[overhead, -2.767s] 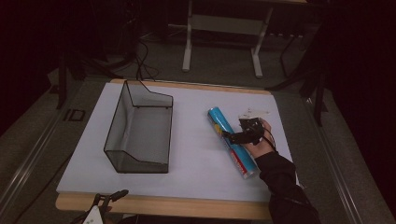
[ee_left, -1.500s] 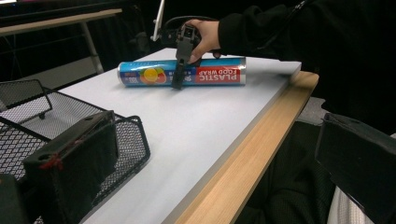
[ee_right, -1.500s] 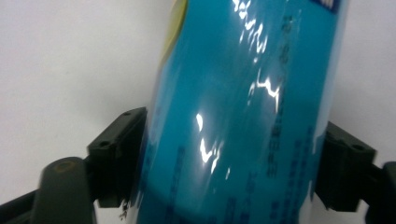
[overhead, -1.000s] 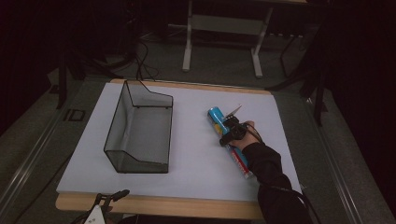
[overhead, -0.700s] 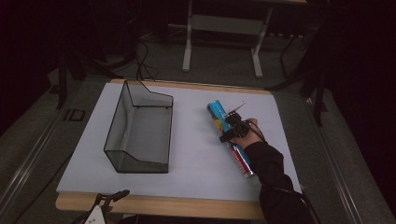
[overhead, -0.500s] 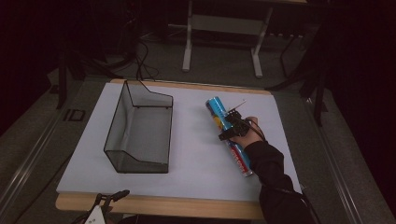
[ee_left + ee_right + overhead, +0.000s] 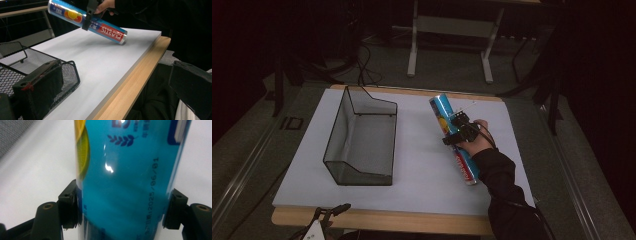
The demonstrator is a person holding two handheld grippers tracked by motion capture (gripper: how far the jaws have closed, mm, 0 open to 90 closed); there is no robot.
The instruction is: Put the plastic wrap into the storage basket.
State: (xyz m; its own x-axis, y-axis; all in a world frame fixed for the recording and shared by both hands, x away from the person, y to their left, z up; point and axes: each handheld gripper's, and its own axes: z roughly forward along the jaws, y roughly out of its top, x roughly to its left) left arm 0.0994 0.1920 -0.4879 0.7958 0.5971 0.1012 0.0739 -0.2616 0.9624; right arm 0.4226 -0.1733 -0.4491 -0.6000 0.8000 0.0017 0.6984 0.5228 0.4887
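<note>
A long tube of plastic food wrap [image 7: 465,167], blue at one end and red at the other, is held at a tilt over the white tabletop [image 7: 422,170]. My right gripper [image 7: 457,131] is shut on its blue middle; the black pads [image 7: 70,207] press both sides of the tube [image 7: 125,182]. In the left gripper view the tube [image 7: 105,27] has its blue end raised and its red end low near the table. My left gripper [image 7: 329,212] waits at the table's front edge, its jaws [image 7: 115,95] wide open with nothing between them.
A black wire-mesh basket [image 7: 334,135] stands on the left half of the table, open side up, close to my left gripper [image 7: 67,72]. A wooden strip [image 7: 412,222] edges the table front. Metal stand legs [image 7: 414,45] sit on the floor beyond.
The right gripper slid up along the tube toward its blue end and raised that end off the table, shifting it slightly back and left. The left gripper stayed put.
</note>
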